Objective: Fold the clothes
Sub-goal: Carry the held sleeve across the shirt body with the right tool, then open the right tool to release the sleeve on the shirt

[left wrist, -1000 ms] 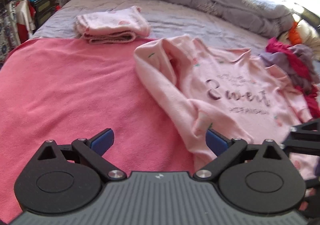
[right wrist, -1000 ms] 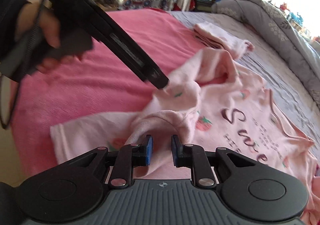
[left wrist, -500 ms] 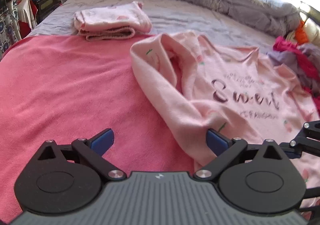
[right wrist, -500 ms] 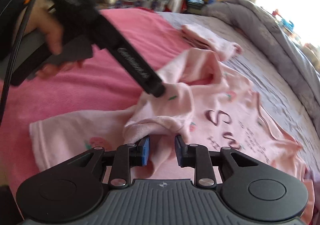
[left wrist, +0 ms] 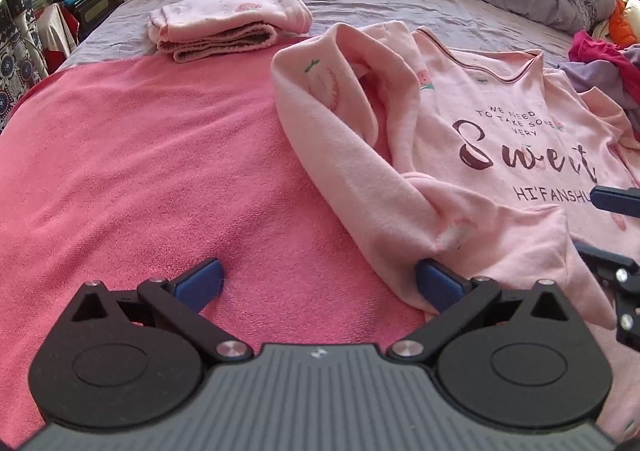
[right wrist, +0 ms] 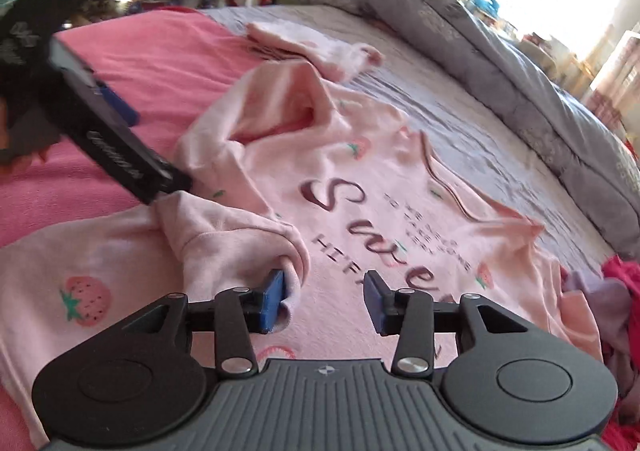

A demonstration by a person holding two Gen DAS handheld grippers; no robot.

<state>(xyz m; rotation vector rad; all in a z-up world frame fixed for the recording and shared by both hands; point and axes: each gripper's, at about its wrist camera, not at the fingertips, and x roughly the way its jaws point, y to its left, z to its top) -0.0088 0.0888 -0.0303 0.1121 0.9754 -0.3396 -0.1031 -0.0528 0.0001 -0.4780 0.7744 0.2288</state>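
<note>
**Pink top spread on the bed, sleeve half folded**

Left wrist view: the pink top (left wrist: pixel 496 155) lies on a pink towel (left wrist: pixel 160 171); the left tongs (left wrist: pixel 318 283) gape wide, one pad touching the sleeve.

Right wrist view: the right tongs (right wrist: pixel 326 301) have just been opening, the cuff resting against one pad, unpinched.

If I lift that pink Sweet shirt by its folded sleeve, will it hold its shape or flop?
Probably flop: the pink shirt already lies in soft rolls and creases. It looks light, thin knit. Its sleeve would likely slide out of the fold.
</note>
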